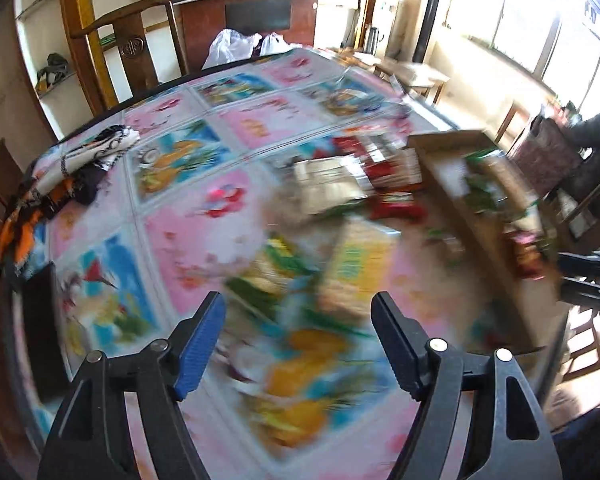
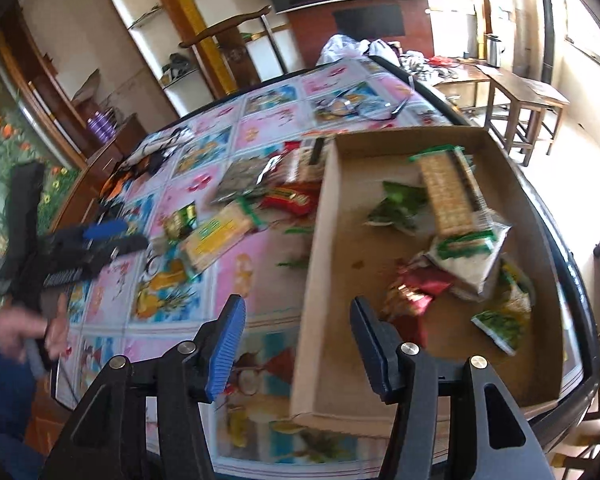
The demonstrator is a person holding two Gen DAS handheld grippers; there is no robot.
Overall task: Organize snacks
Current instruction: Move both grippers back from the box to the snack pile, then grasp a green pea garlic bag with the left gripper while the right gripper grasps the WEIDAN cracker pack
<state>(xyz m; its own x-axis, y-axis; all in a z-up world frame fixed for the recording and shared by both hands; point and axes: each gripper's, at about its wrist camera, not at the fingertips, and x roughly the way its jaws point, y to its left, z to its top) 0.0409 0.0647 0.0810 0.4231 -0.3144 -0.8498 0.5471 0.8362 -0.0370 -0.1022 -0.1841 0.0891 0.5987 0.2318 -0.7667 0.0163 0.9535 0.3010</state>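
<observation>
Floral tablecloth (image 2: 260, 280) w/ loose snack packs (image 2: 216, 236) beside cardboard box (image 2: 320, 240); both tongs (image 1: 298, 340) (image 2: 298, 344) wide, empty.

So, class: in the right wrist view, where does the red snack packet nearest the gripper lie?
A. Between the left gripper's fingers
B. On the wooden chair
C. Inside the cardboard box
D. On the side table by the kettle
C: the red snack packet lies inside the cardboard box, among other packets.
</observation>
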